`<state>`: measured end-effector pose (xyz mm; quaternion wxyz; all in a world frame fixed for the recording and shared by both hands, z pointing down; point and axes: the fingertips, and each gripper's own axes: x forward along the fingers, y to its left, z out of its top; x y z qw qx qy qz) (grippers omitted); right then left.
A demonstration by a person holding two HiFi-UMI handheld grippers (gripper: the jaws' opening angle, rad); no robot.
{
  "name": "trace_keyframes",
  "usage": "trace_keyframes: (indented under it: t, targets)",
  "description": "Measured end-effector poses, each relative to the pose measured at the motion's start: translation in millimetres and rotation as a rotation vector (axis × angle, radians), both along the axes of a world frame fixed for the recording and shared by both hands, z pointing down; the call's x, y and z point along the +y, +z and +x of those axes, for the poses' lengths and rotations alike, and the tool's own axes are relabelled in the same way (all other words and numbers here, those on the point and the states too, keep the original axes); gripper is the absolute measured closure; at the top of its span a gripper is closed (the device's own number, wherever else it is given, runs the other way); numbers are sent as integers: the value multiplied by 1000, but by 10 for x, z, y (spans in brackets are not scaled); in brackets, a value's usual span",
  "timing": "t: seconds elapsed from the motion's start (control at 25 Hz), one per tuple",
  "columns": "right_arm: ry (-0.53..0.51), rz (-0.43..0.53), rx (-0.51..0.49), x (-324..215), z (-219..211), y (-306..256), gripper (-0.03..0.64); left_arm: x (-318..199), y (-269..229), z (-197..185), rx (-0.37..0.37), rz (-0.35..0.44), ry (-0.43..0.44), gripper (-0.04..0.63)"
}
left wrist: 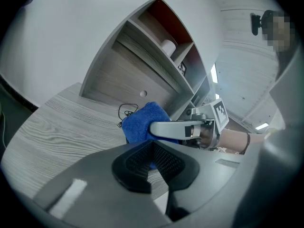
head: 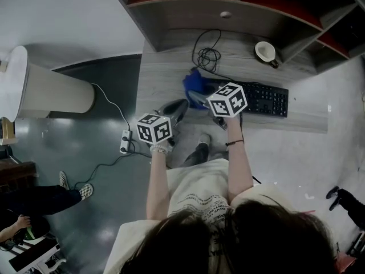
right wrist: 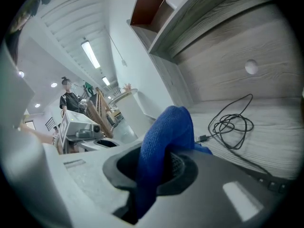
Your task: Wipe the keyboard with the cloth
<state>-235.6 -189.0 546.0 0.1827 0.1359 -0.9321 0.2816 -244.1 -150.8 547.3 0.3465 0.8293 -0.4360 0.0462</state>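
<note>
My right tongs [right wrist: 159,167] pinch the blue cloth [right wrist: 166,132], which bunches up over their tips, above the worktop [head: 171,67]. The black keyboard [head: 265,99] lies just to their right. My left tongs [left wrist: 153,163] are pressed together on nothing, pointing at the cloth from close on its left.

The grey wood-grain tabletop [head: 165,73] is set against a white wall [head: 68,16]. A shelf unit [head: 188,13] with red-brown inner panels is mounted above it. The floor [head: 85,221] is dark and glossy. A white cylindrical column [head: 57,93] stands left of the tabletop. The ceiling strip lights [right wrist: 90,54] are lit.
</note>
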Motion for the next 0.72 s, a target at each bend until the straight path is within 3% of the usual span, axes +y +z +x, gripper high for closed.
trace_keyframes:
  t: [0.28,0.72]
  targets:
    - [6,-2,-22,-6,-54,-44,558,-56,-81,-109,1,37,-25,591]
    - [50,14,-135,-70,21,-280,558,-150,-324,-247,5,126,-42,591]
